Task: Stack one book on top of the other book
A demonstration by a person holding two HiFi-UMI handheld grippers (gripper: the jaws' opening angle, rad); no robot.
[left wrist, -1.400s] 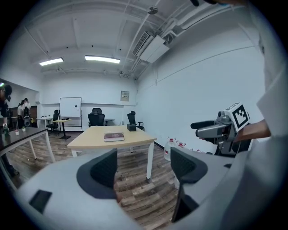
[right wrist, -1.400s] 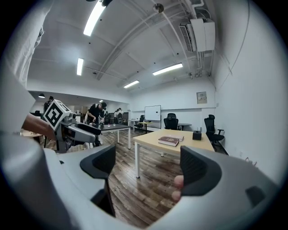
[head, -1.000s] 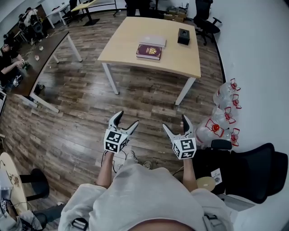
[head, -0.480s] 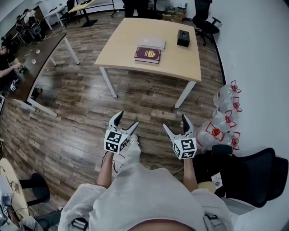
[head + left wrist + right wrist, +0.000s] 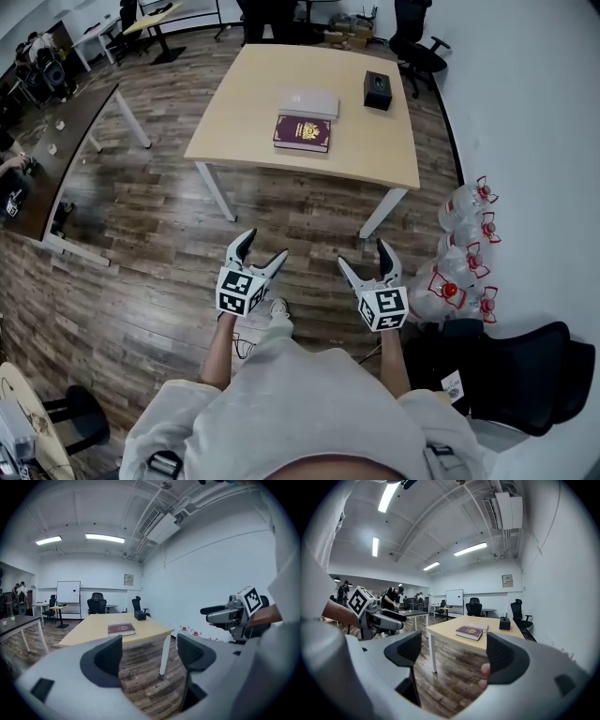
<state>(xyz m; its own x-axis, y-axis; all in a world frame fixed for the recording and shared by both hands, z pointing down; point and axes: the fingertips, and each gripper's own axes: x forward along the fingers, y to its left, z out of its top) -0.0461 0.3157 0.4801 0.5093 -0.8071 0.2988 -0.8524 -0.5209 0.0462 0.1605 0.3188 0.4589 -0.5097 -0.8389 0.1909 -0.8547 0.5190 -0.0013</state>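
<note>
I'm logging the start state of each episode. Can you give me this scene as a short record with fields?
setting: office room with a wood floor; the person stands back from the table
table: light wooden table
books: dark red book and pale book, lying flat next to each other, not stacked
also on table: black box
left gripper: open, empty
right gripper: open, empty
task state: not begun; both grippers are over the floor, well short of the books
</note>
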